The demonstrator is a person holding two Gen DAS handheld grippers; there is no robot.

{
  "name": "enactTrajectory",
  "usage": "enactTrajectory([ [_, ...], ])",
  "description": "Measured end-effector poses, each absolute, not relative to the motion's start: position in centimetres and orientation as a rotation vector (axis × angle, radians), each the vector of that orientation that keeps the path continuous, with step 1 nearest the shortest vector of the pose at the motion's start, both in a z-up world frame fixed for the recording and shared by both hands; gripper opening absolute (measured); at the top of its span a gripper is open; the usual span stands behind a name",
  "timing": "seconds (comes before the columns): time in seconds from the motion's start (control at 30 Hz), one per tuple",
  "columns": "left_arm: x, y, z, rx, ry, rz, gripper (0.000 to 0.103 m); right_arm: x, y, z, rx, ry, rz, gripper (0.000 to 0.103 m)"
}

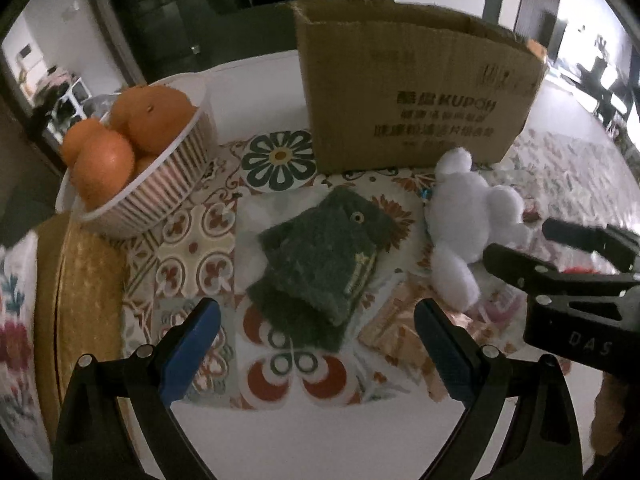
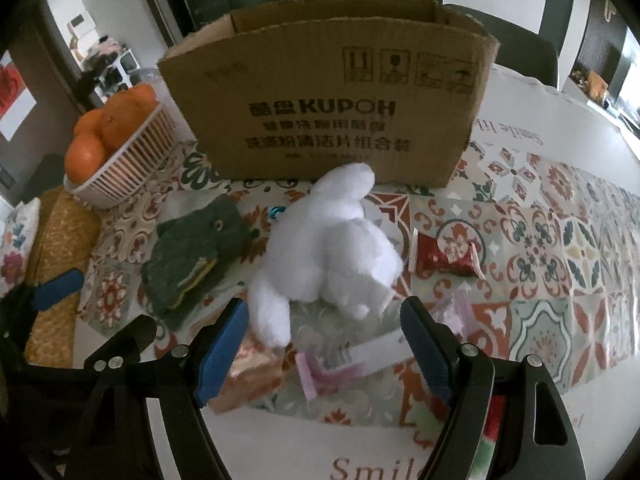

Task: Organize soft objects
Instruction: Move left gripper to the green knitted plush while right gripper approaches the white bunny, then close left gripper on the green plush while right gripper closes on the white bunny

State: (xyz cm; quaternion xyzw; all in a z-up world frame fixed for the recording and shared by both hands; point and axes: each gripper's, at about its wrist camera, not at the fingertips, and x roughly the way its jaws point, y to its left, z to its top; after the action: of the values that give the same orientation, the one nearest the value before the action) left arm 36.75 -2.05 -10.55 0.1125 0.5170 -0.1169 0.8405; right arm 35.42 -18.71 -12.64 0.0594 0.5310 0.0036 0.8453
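Note:
A dark green plush (image 1: 320, 256) lies on the patterned tablecloth, straight ahead of my open left gripper (image 1: 318, 344). A white plush bear (image 1: 472, 216) lies to its right. In the right wrist view the white bear (image 2: 332, 248) lies just ahead of my open right gripper (image 2: 324, 344), with one leg reaching between the fingers. The green plush (image 2: 196, 252) lies to its left. An open cardboard box (image 1: 412, 92) stands behind both toys; it also shows in the right wrist view (image 2: 328, 104). My right gripper shows at the right of the left wrist view (image 1: 516, 240).
A white basket of oranges (image 1: 148, 184) stands at the left, also in the right wrist view (image 2: 120, 168). A red snack packet (image 2: 444, 256), a pink-and-white packet (image 2: 348, 364) and a copper-coloured packet (image 2: 248, 376) lie near the bear. A woven yellow mat (image 1: 80, 300) lies at the left edge.

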Motion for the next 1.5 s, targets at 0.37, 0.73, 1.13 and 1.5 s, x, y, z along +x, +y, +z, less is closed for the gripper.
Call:
enactTrajectory([
  [0.37,41.2,-3.0,-14.4,0.254,1.218,-0.309,0.099,40.4,-17.8,-14.1,0.018,1.191,0.034,0.079],
  [0.73,43.8,-4.1,-18.2,0.258,1.276,-0.281,0.1,43.1,-17.4,-16.5,0.008,1.259,0.05,0.085],
  [1.13,43.0,-3.4,-17.8,0.213,1.204,-0.291,0.06,43.2,-17.2,-18.0,0.022,1.258,0.039,0.084],
  [1.5,40.5,-0.6,-15.6,0.091,1.14,-0.248,0.037,40.4,-16.4,-17.4,0.051,1.217,0.03,0.076],
])
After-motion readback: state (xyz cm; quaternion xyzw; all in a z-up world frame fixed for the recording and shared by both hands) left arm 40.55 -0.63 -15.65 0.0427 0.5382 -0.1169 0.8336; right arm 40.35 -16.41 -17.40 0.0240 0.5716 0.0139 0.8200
